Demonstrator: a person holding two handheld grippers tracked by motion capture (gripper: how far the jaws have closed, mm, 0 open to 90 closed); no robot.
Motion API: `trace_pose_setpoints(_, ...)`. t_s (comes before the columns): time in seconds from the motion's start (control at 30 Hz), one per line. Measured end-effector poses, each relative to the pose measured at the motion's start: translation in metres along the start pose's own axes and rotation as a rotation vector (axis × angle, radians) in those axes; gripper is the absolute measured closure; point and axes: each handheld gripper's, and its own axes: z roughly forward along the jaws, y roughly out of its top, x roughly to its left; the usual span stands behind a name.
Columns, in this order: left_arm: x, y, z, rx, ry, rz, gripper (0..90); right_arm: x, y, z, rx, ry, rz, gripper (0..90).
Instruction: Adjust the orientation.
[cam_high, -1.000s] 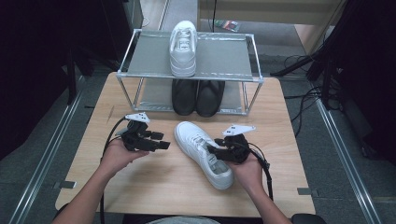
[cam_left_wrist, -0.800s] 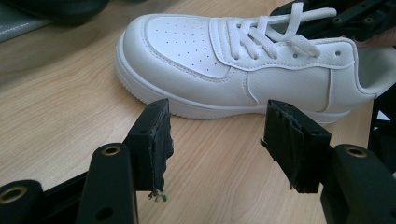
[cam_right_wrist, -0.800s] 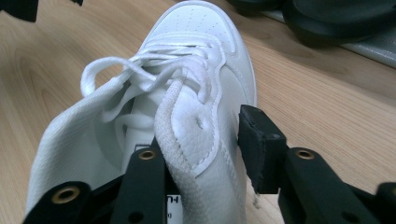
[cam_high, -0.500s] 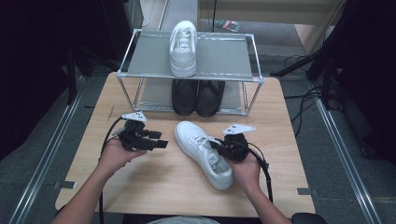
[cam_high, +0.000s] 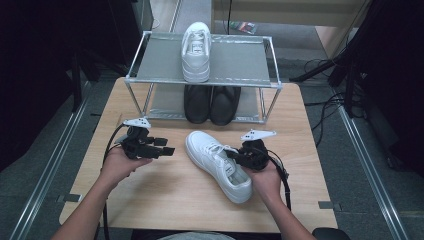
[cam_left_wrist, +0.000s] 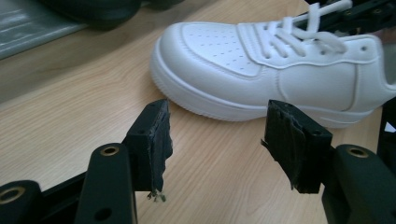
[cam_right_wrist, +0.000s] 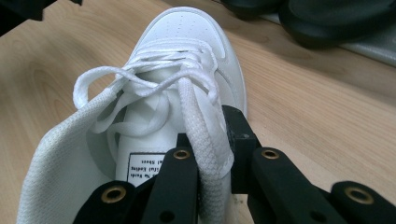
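Observation:
A white sneaker (cam_high: 217, 162) lies on the wooden table, toe pointing toward the far left. My right gripper (cam_high: 234, 155) is at its opening. Its jaws have just been closing, and in the right gripper view (cam_right_wrist: 210, 135) they pinch the sneaker's side wall (cam_right_wrist: 219, 88) with a white lace (cam_right_wrist: 196, 112) draped over it. My left gripper (cam_high: 169, 149) hovers open to the left of the toe. In the left gripper view (cam_left_wrist: 217, 144) its pads stand wide apart with nothing between them, and the sneaker (cam_left_wrist: 261, 70) is just beyond.
A two-tier metal shoe rack (cam_high: 235, 60) stands at the back of the table. A matching white sneaker (cam_high: 196, 46) sits on its top shelf and a pair of black shoes (cam_high: 210, 102) on the lower one. Cables trail from both grippers.
The right gripper's jaws have come together on the sneaker's side wall. Both hands and the sneaker stay about where they were.

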Motion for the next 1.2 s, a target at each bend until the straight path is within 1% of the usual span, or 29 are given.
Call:
trace_pose_setpoints(0.07,0.003,-0.001,-0.002,-0.003,0.004,-0.005,40.8,-0.001,0.004,-0.004,0.004,0.026,-0.019,85.6)
trace_pose_setpoints(0.17,0.006,-0.003,-0.004,-0.010,0.009,-0.021,40.8,-0.006,0.009,-0.010,0.011,0.086,-0.030,85.5)
trace_pose_setpoints(0.2,0.007,-0.003,-0.006,-0.012,0.010,-0.025,40.8,-0.010,0.014,-0.014,0.022,0.129,-0.058,85.5)
trace_pose_setpoints(0.23,0.007,-0.003,-0.006,-0.012,0.010,-0.025,40.8,-0.010,0.014,-0.014,0.022,0.129,-0.058,85.5)
trace_pose_setpoints(0.27,0.008,-0.004,-0.007,-0.013,0.011,-0.026,40.8,-0.013,0.019,-0.018,0.028,0.158,-0.088,85.4)
trace_pose_setpoints(0.33,0.009,-0.006,-0.009,-0.019,0.017,-0.025,40.8,-0.017,0.025,-0.021,0.034,0.187,-0.112,85.2)
trace_pose_setpoints(0.43,0.009,-0.007,-0.011,-0.024,0.018,-0.026,40.6,-0.024,0.037,-0.027,0.076,0.251,-0.167,85.3)
trace_pose_setpoints(0.47,0.009,-0.008,-0.012,-0.023,0.016,-0.028,40.6,-0.024,0.037,-0.027,0.076,0.251,-0.167,85.3)
trace_pose_setpoints(0.53,0.008,-0.009,-0.013,-0.025,0.019,-0.027,40.5,-0.027,0.046,-0.032,0.089,0.282,-0.211,85.2)
trace_pose_setpoints(0.57,0.008,-0.010,-0.014,-0.023,0.022,-0.024,40.5,-0.028,0.048,-0.034,0.095,0.286,-0.218,85.2)
trace_pose_setpoints(0.6,0.008,-0.011,-0.015,-0.024,0.021,-0.025,40.5,-0.030,0.057,-0.040,0.092,0.288,-0.239,85.2)
trace_pose_setpoints(0.67,0.007,-0.012,-0.016,-0.024,0.028,-0.030,40.5,-0.031,0.059,-0.043,0.087,0.291,-0.248,85.2)
trace_pose_setpoints(0.7,0.007,-0.014,-0.017,-0.030,0.034,-0.027,40.5,-0.033,0.067,-0.050,0.078,0.295,-0.255,85.1)
trace_pose_setpoints(0.73,0.007,-0.014,-0.018,-0.031,0.036,-0.031,40.5,-0.034,0.070,-0.054,0.076,0.295,-0.259,85.1)
trace_pose_setpoints(0.77,0.007,-0.014,-0.018,-0.031,0.036,-0.031,40.5,-0.034,0.070,-0.054,0.076,0.295,-0.259,85.1)
trace_pose_setpoints(0.83,0.007,-0.016,-0.019,-0.036,0.038,-0.031,40.5,-0.036,0.080,-0.063,0.067,0.297,-0.266,85.1)
trace_pose_setpoints(0.87,0.006,-0.017,-0.020,-0.031,0.040,-0.036,40.5,-0.038,0.088,-0.071,0.061,0.293,-0.273,85.1)
trace_pose_setpoints(0.9,0.006,-0.017,-0.020,-0.031,0.040,-0.036,40.5,-0.038,0.088,-0.071,0.061,0.293,-0.273,85.1)
trace_pose_setpoints(0.97,0.005,-0.018,-0.020,-0.033,0.047,-0.037,40.5,-0.040,0.096,-0.079,0.056,0.293,-0.279,84.9)
trace_pose_setpoints(1.0,0.005,-0.018,-0.020,-0.031,0.049,-0.035,40.5,-0.041,0.107,-0.088,0.057,0.289,-0.274,84.7)
trace_pose_setpoints(1.07,0.005,-0.019,-0.021,-0.035,0.053,-0.036,40.5,-0.042,0.110,-0.091,0.058,0.289,-0.265,84.7)
trace_pose_setpoints(1.13,0.005,-0.019,-0.022,-0.042,0.057,-0.044,40.5,-0.045,0.120,-0.101,0.055,0.283,-0.239,84.6)
trace_pose_setpoints(1.2,0.004,-0.020,-0.022,-0.045,0.055,-0.044,40.6,-0.047,0.127,-0.109,0.045,0.266,-0.215,84.7)
